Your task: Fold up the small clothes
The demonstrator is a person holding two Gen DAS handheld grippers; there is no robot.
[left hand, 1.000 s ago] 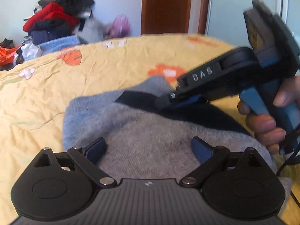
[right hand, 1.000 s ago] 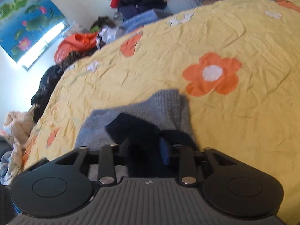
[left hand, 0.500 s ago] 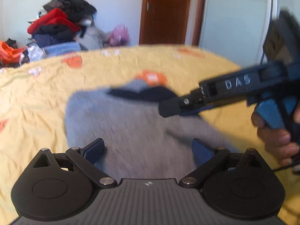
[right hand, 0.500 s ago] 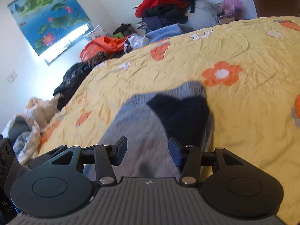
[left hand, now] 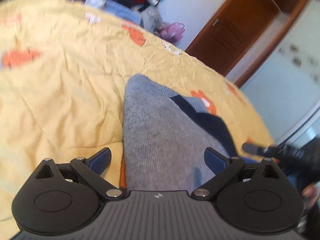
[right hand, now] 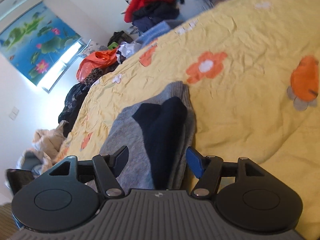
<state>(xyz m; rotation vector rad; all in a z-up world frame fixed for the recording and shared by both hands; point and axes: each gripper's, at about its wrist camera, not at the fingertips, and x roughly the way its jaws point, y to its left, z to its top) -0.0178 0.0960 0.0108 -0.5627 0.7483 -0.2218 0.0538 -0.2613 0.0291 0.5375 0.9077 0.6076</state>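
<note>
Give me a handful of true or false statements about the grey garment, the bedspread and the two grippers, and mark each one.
1. The grey garment lies on a yellow bedspread with orange flowers. True.
2. The right gripper is clamped shut on the garment. False: its fingers have just been opening and stand apart on either side of the fabric, not pressing it.
3. A dark navy part shows on the grey garment. True.
4. The left gripper is shut. False: its fingers stand wide apart above the garment.
5. The bedspread is plain white. False: it is yellow with flowers.
</note>
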